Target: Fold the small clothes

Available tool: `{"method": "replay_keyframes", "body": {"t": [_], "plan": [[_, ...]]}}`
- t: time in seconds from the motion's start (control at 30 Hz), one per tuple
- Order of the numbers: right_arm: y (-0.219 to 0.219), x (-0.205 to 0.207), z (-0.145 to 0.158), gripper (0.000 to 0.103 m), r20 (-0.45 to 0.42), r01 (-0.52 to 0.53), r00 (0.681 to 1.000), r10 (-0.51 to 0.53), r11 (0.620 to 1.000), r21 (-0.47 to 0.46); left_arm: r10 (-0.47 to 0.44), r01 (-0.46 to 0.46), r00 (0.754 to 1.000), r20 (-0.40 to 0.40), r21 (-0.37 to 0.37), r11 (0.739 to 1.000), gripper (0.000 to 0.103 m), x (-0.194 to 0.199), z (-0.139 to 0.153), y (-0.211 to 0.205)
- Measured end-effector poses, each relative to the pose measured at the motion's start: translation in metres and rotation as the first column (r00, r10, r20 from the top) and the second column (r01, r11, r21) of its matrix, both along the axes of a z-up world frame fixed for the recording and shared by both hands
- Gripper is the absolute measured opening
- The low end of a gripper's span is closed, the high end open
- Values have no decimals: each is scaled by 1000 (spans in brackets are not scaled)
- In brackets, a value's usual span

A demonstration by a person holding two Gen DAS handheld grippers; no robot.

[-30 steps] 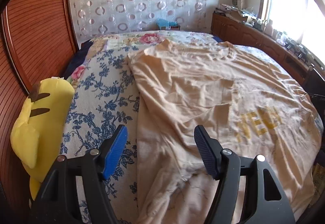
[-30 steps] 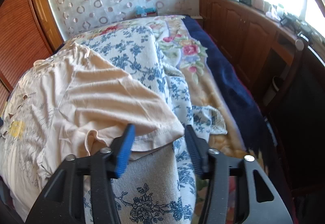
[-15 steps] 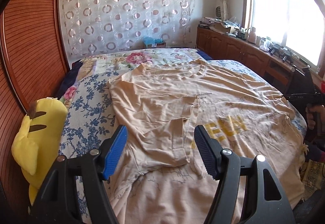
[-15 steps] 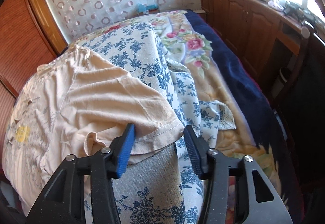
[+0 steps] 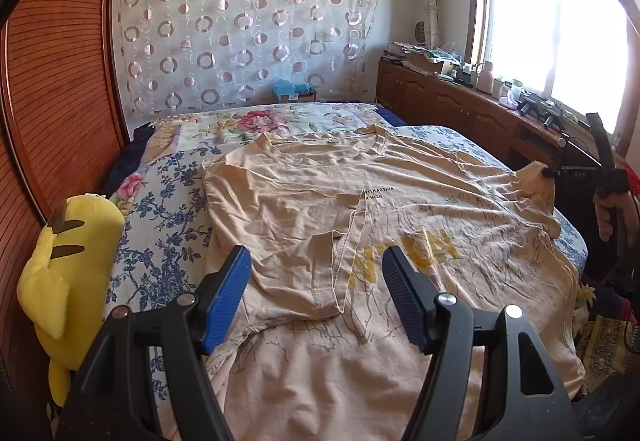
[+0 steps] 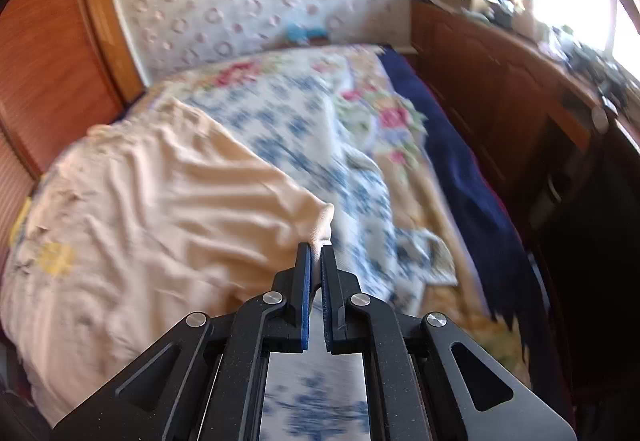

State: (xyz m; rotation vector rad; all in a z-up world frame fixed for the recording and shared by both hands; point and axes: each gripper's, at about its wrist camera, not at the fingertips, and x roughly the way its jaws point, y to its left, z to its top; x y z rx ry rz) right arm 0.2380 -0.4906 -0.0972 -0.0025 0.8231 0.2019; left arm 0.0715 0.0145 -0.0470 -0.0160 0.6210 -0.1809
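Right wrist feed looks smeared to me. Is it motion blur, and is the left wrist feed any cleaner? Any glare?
Right wrist view: yes, motion blur smears the bedspread and T-shirt, while the right tongs stay sharp, closed on the shirt's sleeve. Left wrist view: crisp, with the shirt's print readable past the open left tongs. Both views: the window is blown out white, and fisheye distortion bends the edges.

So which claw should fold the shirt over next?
The right claw, probably. It is shut on the sleeve of the peach shirt, ready to carry it across. The left claw is open above the shirt, holding nothing.
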Motion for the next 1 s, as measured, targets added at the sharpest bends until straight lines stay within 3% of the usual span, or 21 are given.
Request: {"method": "replay_keyframes", "body": {"t": [0.23,0.4,0.53,0.7,1.0], "plan": [[97,0,60,2,110,-223,969,220,975,12,-7,7,1000,5,-9,1000,68,-5,1,-1],[167,8,69,2,115,-350,933,341,934,73,-2,2,1000,7,-13,1000,68,-6,3,0],[206,10,59,6,98,-395,917,386,914,95,2,-2,1000,-6,-2,1000,68,-5,0,0],[205,1,45,20,82,-394,918,387,914,93,-4,4,1000,-2,-9,1000,68,-6,0,-1],[178,-22,8,22,20,-352,936,351,935,38,-10,10,1000,-21,-16,1000,68,-5,-7,-7]]}}
